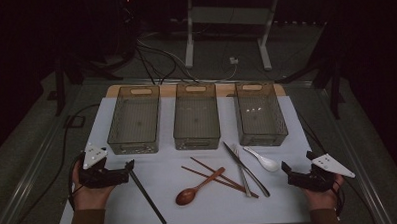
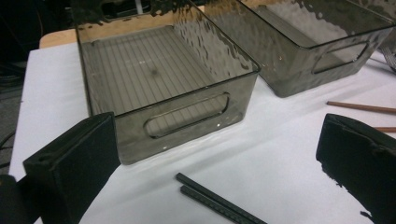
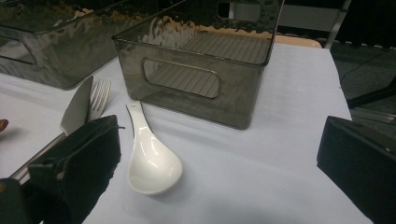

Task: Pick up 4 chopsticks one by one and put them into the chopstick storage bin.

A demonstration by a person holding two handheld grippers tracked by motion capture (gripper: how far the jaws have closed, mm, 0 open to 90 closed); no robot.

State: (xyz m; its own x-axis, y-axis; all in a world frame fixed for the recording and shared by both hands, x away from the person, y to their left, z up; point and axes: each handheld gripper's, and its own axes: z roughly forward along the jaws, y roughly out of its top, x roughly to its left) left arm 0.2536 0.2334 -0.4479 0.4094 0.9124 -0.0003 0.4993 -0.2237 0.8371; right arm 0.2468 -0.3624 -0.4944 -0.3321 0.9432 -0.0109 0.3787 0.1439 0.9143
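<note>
Left hand-held gripper [image 1: 130,170] released, jaws wide apart, resting at the bench's [image 1: 289,199] left edge. Black chopsticks [image 1: 147,193] just off its jaws: near ends right beside the tips, long axis running down and right toward the bench's front edge. Same pair seen in the left gripper view [image 2: 217,199], lying low between the 2 jaws, just short of the left bin [image 2: 163,84].

Mid-bench: wooden spoon [image 1: 196,188], brown chopsticks [image 1: 216,177], knife [image 1: 246,169] and fork [image 1: 241,171], well apart from either hand.

White spoon [image 1: 260,160] left of and slightly beyond the right hand-held gripper [image 1: 287,169], bowl end nearer it, handle pointing away toward the right bin [image 1: 260,115]. Right hand-held gripper also released, jaws spread; in the right gripper view the spoon [image 3: 149,158] lies by the left jaw, not between.

Likely judgement: black chopsticks for the left hand, white spoon for the right.
</note>
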